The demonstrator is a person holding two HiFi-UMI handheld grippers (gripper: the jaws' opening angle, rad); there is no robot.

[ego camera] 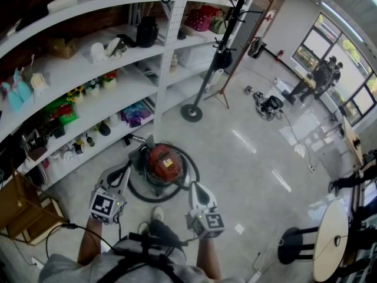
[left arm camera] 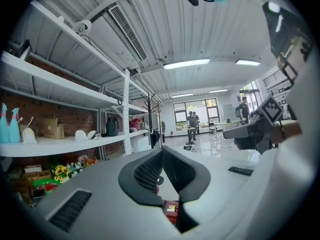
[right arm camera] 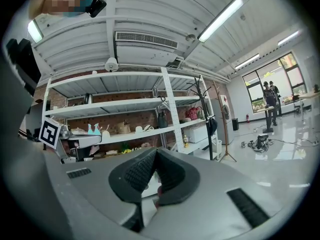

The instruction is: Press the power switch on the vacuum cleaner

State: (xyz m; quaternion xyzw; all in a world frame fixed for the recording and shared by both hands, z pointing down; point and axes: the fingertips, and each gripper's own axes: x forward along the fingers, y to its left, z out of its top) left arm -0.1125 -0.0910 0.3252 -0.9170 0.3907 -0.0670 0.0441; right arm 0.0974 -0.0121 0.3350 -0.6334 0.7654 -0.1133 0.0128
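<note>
A red canister vacuum cleaner (ego camera: 162,163) stands on the floor in front of the shelving, with its black hose (ego camera: 132,190) looped around it. My left gripper (ego camera: 125,170) hangs just left of it and my right gripper (ego camera: 194,186) just to its near right; both point toward it from above and touch nothing. In the left gripper view the jaws meet at their tips, and a strip of the red vacuum cleaner (left arm camera: 171,209) shows through the gap below them. The right gripper's jaws also meet at the tips, with nothing between them.
White shelving (ego camera: 88,69) full of small goods runs along the left. A coat stand's round base (ego camera: 191,112) sits beyond the vacuum. A wooden crate (ego camera: 17,208) is at near left; a stool (ego camera: 293,242) and round table (ego camera: 330,240) at near right. People (ego camera: 321,75) stand by the far windows.
</note>
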